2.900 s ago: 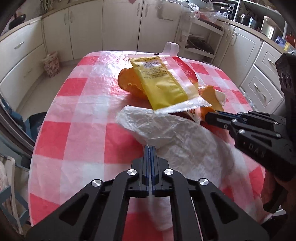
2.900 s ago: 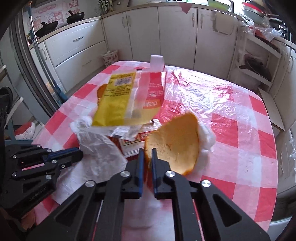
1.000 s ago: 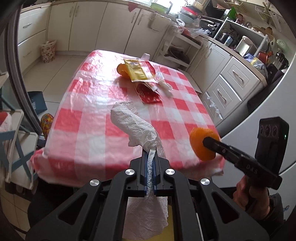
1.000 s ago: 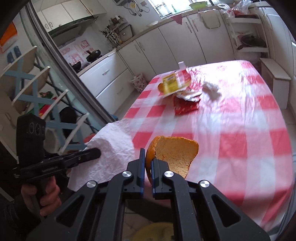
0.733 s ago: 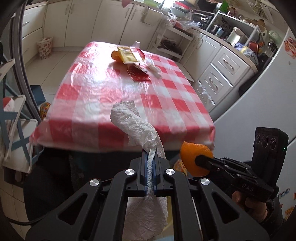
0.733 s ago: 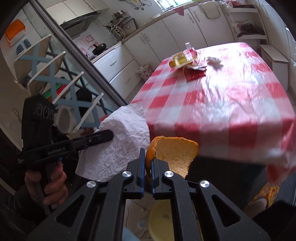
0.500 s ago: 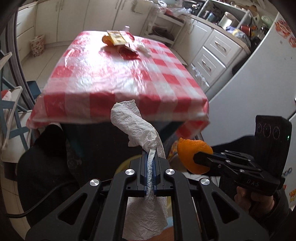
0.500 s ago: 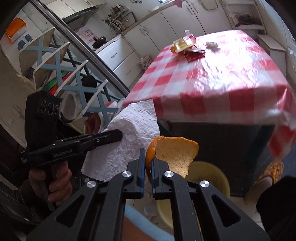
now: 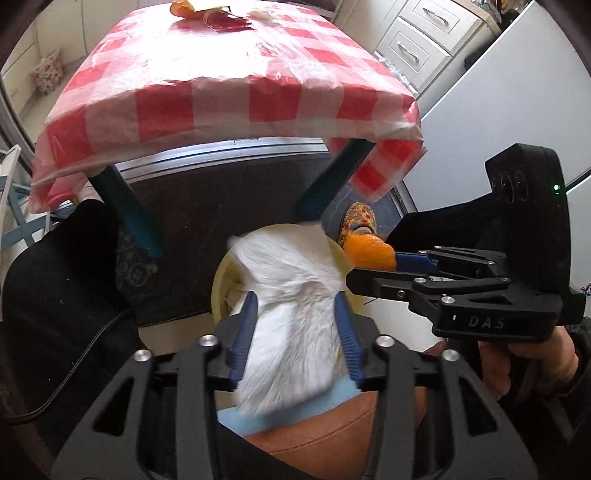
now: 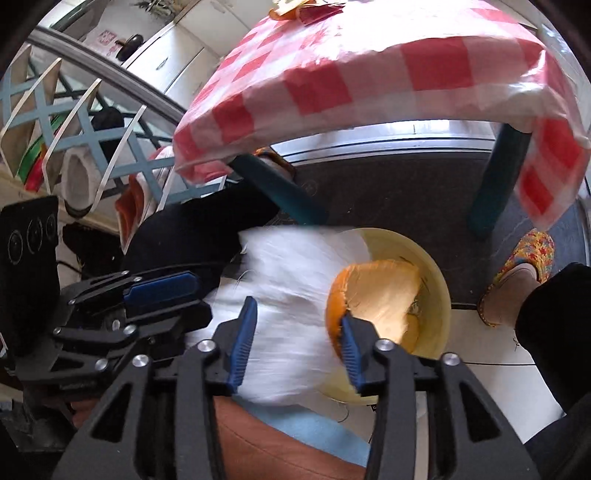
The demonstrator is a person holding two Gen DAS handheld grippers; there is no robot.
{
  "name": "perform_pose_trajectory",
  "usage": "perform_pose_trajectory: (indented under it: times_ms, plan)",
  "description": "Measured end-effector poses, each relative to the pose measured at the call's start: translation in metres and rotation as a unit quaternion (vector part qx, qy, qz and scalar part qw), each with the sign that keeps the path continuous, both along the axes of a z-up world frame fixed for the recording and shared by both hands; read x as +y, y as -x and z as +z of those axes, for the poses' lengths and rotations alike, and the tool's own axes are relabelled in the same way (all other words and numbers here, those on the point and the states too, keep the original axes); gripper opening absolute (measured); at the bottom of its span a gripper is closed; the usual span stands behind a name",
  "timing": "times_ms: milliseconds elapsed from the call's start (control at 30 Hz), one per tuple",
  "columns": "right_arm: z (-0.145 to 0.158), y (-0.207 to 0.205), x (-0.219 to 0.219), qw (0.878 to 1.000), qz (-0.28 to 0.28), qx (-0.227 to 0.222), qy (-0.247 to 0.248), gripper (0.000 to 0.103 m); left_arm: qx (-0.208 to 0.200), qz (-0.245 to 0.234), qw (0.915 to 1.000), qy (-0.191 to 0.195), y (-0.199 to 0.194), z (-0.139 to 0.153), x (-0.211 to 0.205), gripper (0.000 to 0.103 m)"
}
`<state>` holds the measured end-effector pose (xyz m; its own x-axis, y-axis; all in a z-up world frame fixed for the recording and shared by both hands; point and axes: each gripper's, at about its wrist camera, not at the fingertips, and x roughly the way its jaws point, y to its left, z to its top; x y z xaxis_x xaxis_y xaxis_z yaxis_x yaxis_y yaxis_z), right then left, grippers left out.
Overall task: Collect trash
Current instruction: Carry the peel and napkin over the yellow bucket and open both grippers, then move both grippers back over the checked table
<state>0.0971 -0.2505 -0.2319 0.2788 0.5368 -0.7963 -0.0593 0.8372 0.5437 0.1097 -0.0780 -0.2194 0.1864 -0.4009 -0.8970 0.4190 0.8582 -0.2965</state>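
My left gripper point(image 9: 295, 325) is open. The white paper towel point(image 9: 291, 314) is blurred between its fingers, loose above the yellow bin point(image 9: 218, 288) on the floor. My right gripper point(image 10: 295, 332) is open too. The orange peel point(image 10: 373, 295) is blurred by its right finger, over the yellow bin point(image 10: 436, 291). The paper towel point(image 10: 291, 295) also shows in the right wrist view. The right gripper shows in the left wrist view point(image 9: 384, 267), the left in the right wrist view point(image 10: 184, 291). More trash point(image 9: 218, 14) lies at the table's far end.
The table with its red-checked cloth point(image 9: 221, 74) stands ahead, above the bin, on teal legs point(image 9: 125, 214). A person's slippered foot point(image 10: 521, 273) is right of the bin. A blue lattice rack point(image 10: 74, 122) stands at the left. Cabinets point(image 9: 417, 40) are at the back right.
Both grippers have dropped below the table edge to the yellow bin and opened. The paper towel and the orange peel are let go and blurred in motion.
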Motion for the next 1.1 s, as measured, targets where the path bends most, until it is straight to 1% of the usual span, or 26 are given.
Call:
perform_pose_trajectory:
  times_ms: [100, 133, 200, 233, 300, 333, 400, 500, 633, 767, 1100]
  plan:
    - [-0.003, -0.002, 0.001, 1.000, 0.002, 0.005, 0.000, 0.045, 0.000, 0.005, 1.0000, 0.002, -0.002, 0.000, 0.002, 0.043]
    - [-0.004, -0.002, 0.004, 1.000, 0.009, 0.010, -0.003, 0.045, 0.000, 0.008, 1.0000, 0.002, -0.003, 0.001, 0.001, 0.044]
    - [-0.011, -0.001, 0.010, 0.999, 0.034, 0.029, -0.013, 0.049, -0.001, 0.013, 0.9999, 0.005, -0.003, 0.002, 0.003, 0.047]
    - [-0.014, 0.001, 0.014, 0.998, 0.046, 0.034, -0.009, 0.051, -0.002, 0.015, 0.9999, 0.006, -0.004, 0.003, 0.004, 0.048]
    - [-0.017, 0.001, 0.021, 0.997, 0.059, 0.040, 0.016, 0.054, -0.003, 0.018, 0.9998, 0.009, -0.005, 0.005, 0.004, 0.049]
    - [-0.020, 0.000, 0.023, 0.997, 0.057, 0.046, 0.031, 0.055, -0.004, 0.020, 0.9998, 0.010, -0.005, 0.005, 0.004, 0.049]
    - [-0.021, -0.001, 0.019, 0.997, 0.044, 0.050, 0.036, 0.055, -0.004, 0.022, 0.9997, 0.012, -0.004, 0.005, 0.005, 0.050]
    - [-0.014, -0.001, 0.006, 0.999, 0.016, 0.032, 0.017, 0.056, -0.005, 0.027, 0.9995, 0.016, -0.005, 0.006, 0.007, 0.051]
    - [-0.005, 0.000, -0.001, 1.000, 0.001, 0.007, 0.000, 0.058, -0.012, 0.031, 0.9993, 0.019, -0.004, 0.009, 0.006, 0.051]
    - [-0.004, -0.002, -0.002, 1.000, -0.012, 0.002, -0.006, 0.060, -0.033, 0.033, 0.9989, 0.012, -0.001, 0.015, 0.006, 0.052]
    - [0.000, 0.000, -0.009, 0.999, -0.033, -0.012, -0.018, 0.060, -0.095, 0.037, 0.9943, -0.030, 0.003, 0.030, 0.001, 0.059]
